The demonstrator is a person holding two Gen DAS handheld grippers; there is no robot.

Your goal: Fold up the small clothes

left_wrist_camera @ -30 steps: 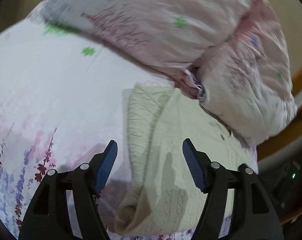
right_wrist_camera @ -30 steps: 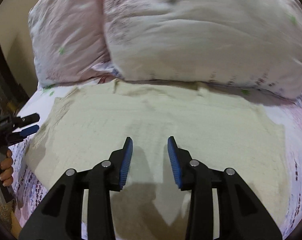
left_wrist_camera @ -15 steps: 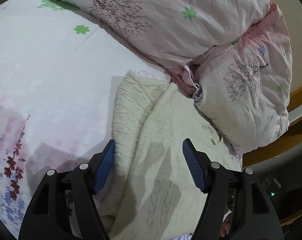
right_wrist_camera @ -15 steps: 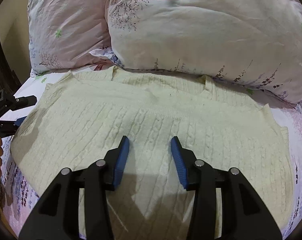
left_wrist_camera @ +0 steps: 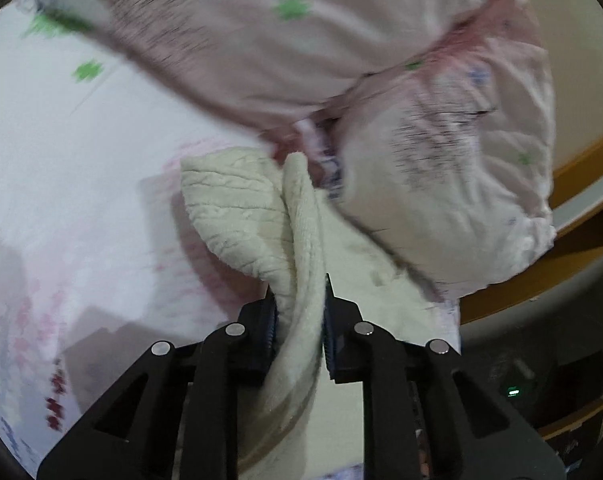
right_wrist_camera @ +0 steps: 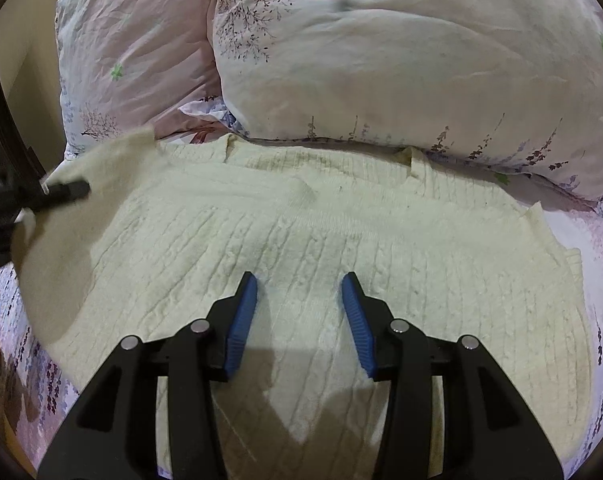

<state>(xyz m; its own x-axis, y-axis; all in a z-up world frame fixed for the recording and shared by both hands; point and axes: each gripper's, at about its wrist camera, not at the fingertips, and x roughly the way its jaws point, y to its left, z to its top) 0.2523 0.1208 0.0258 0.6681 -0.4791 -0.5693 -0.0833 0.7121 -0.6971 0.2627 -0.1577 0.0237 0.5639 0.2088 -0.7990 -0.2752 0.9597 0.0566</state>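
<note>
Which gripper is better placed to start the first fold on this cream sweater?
Left. The left gripper is shut on the sweater edge, lifting it off the bedsheet. The right gripper hovers open over the sweater's middle, holding nothing.

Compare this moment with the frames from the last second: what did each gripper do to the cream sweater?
The left gripper went from open jaws over the sweater's edge to jaws shut on a bunched fold of it, which now rises off the floral sheet. The right gripper stayed open above the sweater's middle, holding nothing. The pillows kept their place behind it.
</note>
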